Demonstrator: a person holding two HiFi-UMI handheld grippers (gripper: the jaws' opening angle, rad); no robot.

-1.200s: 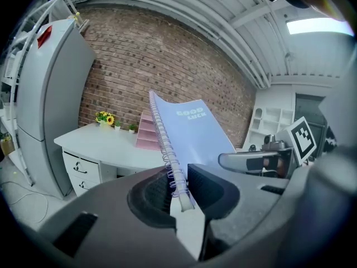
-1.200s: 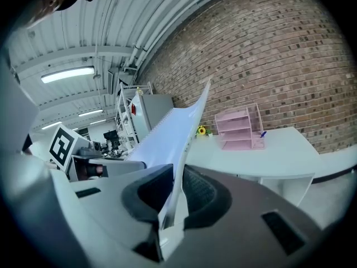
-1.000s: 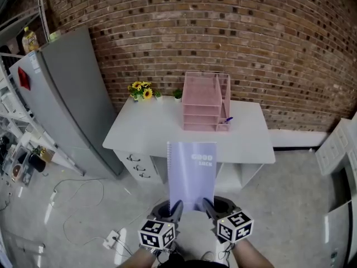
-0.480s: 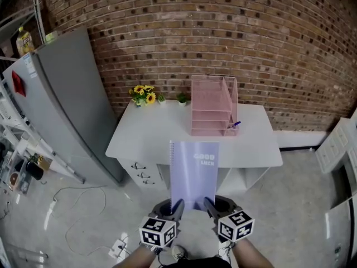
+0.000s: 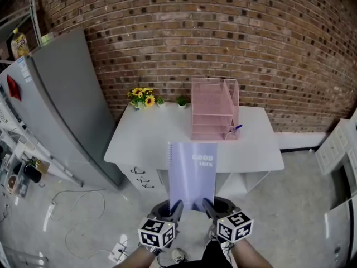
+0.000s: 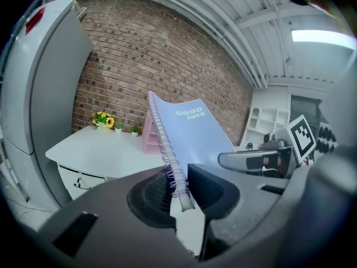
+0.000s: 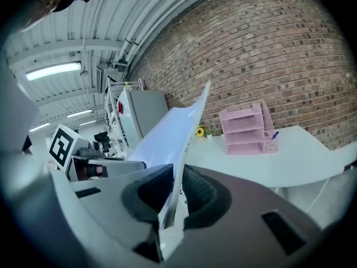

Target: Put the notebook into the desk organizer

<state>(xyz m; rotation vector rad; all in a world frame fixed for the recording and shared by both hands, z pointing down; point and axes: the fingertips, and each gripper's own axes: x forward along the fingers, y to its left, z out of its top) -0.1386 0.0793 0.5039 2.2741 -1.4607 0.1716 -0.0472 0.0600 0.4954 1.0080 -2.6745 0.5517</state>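
Note:
A lilac spiral notebook (image 5: 192,175) printed "GOOD LUCK" hangs flat in the air in front of the white desk (image 5: 150,135). My left gripper (image 5: 176,207) is shut on its near left corner, at the spiral binding (image 6: 167,149). At the near right corner my right gripper (image 5: 206,205) is shut on the cover's edge (image 7: 181,155). The pink mesh desk organizer (image 5: 213,109), with stacked trays, stands at the back of the desk, beyond the notebook's far edge. From the left gripper view the organizer (image 6: 148,137) is mostly hidden behind the notebook (image 6: 192,135); the right gripper view shows the organizer (image 7: 245,128) whole.
A grey refrigerator (image 5: 58,102) stands left of the desk. Small potted sunflowers (image 5: 141,96) and a little green plant (image 5: 182,100) sit at the desk's back edge by the brick wall. A blue pen (image 5: 235,129) rests in the organizer's side cup. Cables (image 5: 78,205) lie on the floor.
The desk and organizer have shifted slightly in the head view, sitting a little higher and to the right. Both grippers keep the same hold on the notebook.

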